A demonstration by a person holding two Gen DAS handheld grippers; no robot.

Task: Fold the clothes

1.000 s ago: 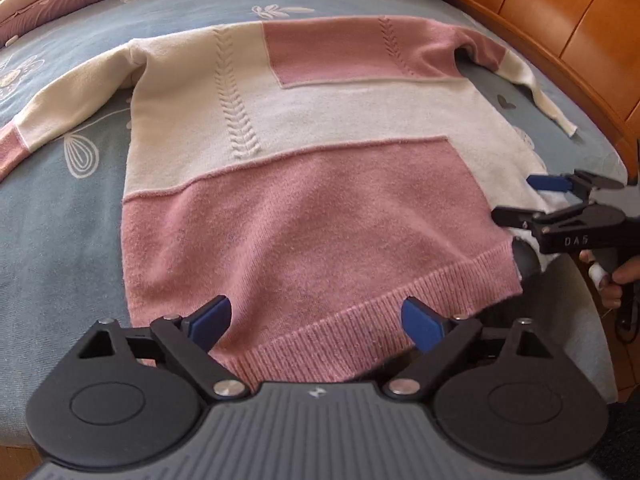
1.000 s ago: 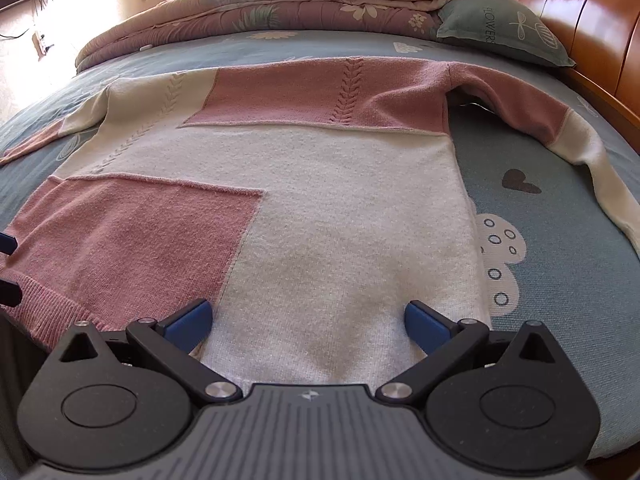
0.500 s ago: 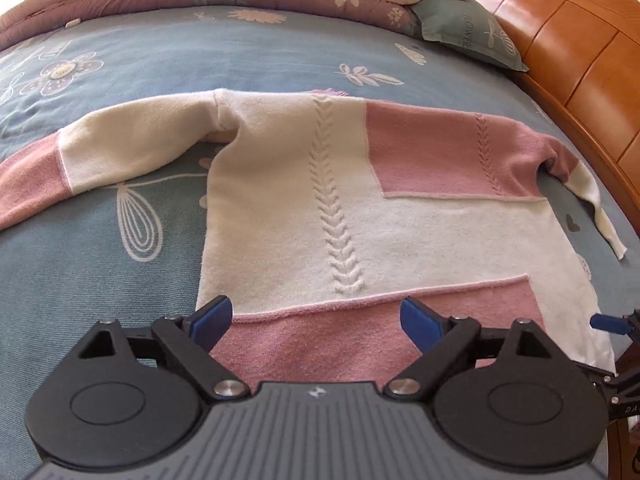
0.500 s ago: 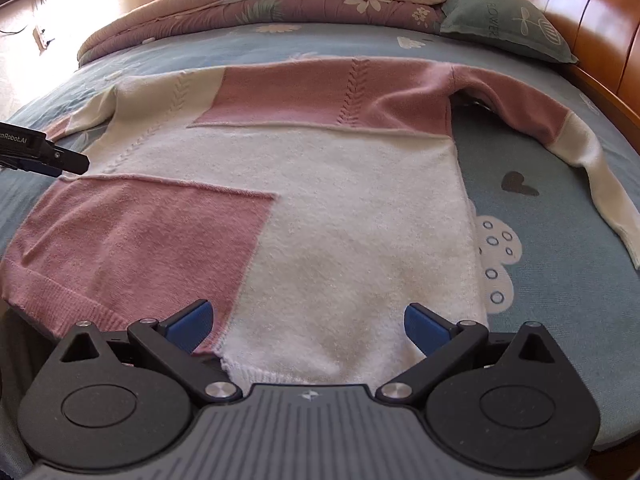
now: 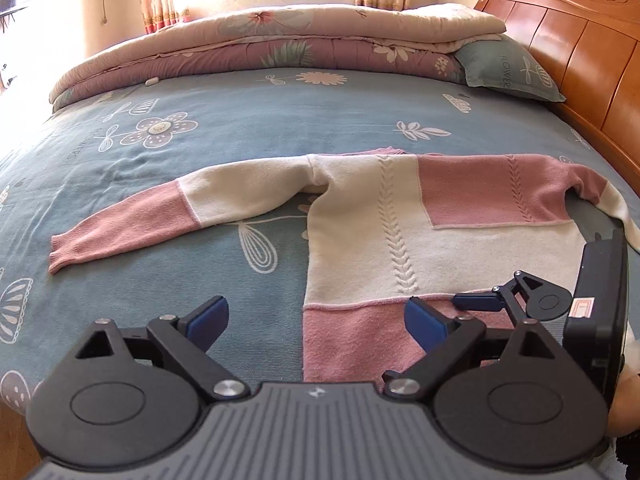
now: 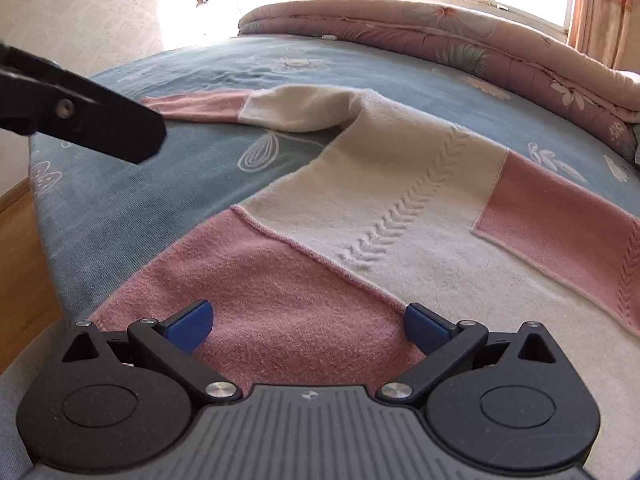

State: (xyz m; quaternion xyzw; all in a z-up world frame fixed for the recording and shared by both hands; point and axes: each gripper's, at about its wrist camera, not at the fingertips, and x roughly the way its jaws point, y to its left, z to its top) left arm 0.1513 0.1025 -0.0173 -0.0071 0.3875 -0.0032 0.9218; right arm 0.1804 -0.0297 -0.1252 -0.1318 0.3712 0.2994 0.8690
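Note:
A pink and cream knit sweater (image 5: 400,240) lies flat on the blue flowered bedspread (image 5: 200,140). Its left sleeve (image 5: 160,216) stretches out to the left. My left gripper (image 5: 316,320) hovers open over the sweater's lower left edge, with nothing between its pads. Close on its right is the right gripper (image 5: 480,304). In the right wrist view, my right gripper (image 6: 308,322) is open just above the pink lower panel of the sweater (image 6: 400,208), holding nothing. A black finger (image 6: 100,124) of the left gripper crosses the upper left.
A folded floral quilt (image 5: 280,40) lies along the far side of the bed. A grey-green pillow (image 5: 508,72) rests against the wooden headboard (image 5: 580,48) on the right. Wooden floor (image 6: 16,260) shows past the bed's left edge.
Both grippers swung left. The left one moved from the hem's middle to the sweater's left edge, and the right one turned from the cream right side onto the pink lower panel. Both stayed open.

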